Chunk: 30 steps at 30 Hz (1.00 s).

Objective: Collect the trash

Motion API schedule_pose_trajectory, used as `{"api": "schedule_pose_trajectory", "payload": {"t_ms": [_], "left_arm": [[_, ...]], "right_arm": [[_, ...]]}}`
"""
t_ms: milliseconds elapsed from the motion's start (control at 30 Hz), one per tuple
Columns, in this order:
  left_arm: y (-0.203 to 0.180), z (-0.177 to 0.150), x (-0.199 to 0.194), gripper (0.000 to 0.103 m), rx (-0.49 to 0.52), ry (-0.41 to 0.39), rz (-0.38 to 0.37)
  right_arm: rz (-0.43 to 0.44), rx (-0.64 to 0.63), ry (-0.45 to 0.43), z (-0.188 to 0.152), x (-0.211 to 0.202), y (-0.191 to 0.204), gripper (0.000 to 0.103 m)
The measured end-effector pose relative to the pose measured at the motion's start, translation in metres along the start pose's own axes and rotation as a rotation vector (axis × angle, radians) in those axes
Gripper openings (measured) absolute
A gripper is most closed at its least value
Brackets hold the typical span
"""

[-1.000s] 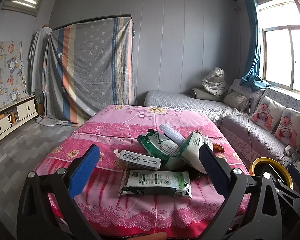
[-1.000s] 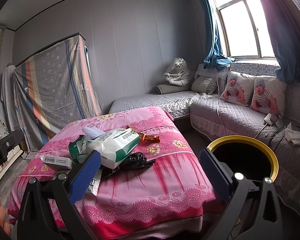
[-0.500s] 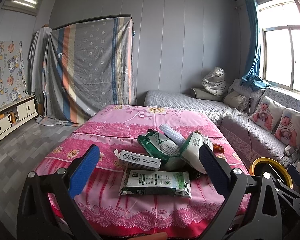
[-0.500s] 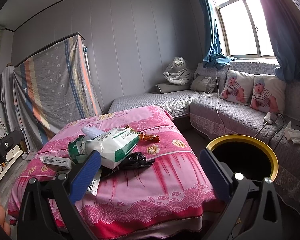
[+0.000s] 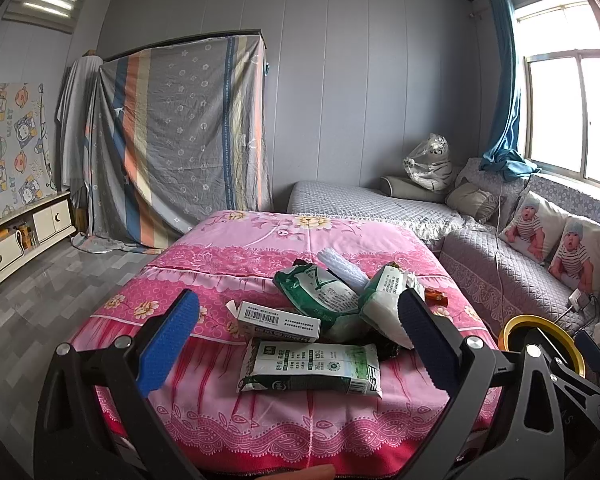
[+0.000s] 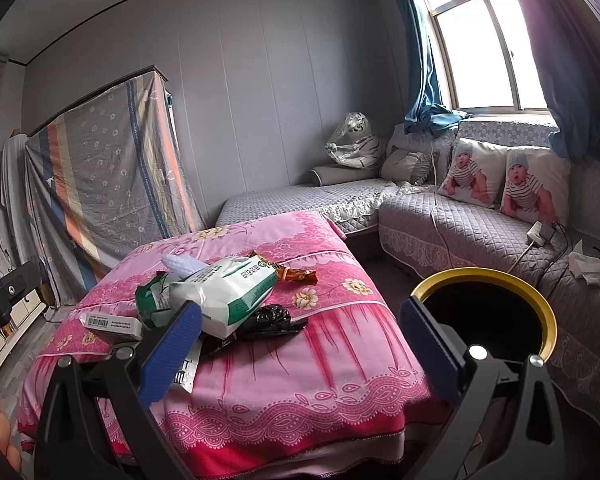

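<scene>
Standing at the foot of the pink-covered table (image 5: 260, 420), I see both claws hanging short of it, each with its blue pads spread wide and nothing between them.

In the left wrist view, going left to right: the left gripper (image 5: 296, 344) frames the trash heap. At centre left lies a white barcode box (image 5: 278, 321), long axis running across the frame. Just below it, nearest the claw, lies the flat green-and-white packet (image 5: 310, 368), also lengthwise across the frame, so straight ahead between the pads. Above these lean a green bag (image 5: 316, 294) and a white-and-green pouch (image 5: 384, 308), with a clear tube (image 5: 340, 266) poking out behind. A small orange wrapper (image 5: 436, 295) sits at right. At lower right stands the gold-rimmed bin (image 5: 540, 322), partly hidden by the other claw's frame.

In the right wrist view the right gripper (image 6: 300, 348) has the heap at its left pad and the bin (image 6: 484, 276) behind its right pad; a black crumpled bag (image 6: 268, 320) lies under the pouch. The bin's inside shows only dark; I cannot tell what it holds.

I judge the left claw is better placed for the flat packet, the right one for the bin.
</scene>
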<state>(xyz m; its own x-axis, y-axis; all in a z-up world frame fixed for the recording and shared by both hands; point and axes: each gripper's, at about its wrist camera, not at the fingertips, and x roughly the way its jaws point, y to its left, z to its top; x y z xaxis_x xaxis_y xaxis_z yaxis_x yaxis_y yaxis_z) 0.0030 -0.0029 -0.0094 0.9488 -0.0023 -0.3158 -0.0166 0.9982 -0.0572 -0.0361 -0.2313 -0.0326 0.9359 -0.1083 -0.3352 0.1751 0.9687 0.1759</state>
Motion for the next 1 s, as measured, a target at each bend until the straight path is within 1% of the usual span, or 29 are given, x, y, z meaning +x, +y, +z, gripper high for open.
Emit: {"api": "schedule_pose_trajectory", "payload": {"t_ms": [1000], "left_arm": [[-0.0013,-0.0019,0.0013,0.095,0.003,0.003,-0.002]], "right_arm": [[0.001,0.003,0.001,0.0015,-0.0002,-0.0009,0.096]]}}
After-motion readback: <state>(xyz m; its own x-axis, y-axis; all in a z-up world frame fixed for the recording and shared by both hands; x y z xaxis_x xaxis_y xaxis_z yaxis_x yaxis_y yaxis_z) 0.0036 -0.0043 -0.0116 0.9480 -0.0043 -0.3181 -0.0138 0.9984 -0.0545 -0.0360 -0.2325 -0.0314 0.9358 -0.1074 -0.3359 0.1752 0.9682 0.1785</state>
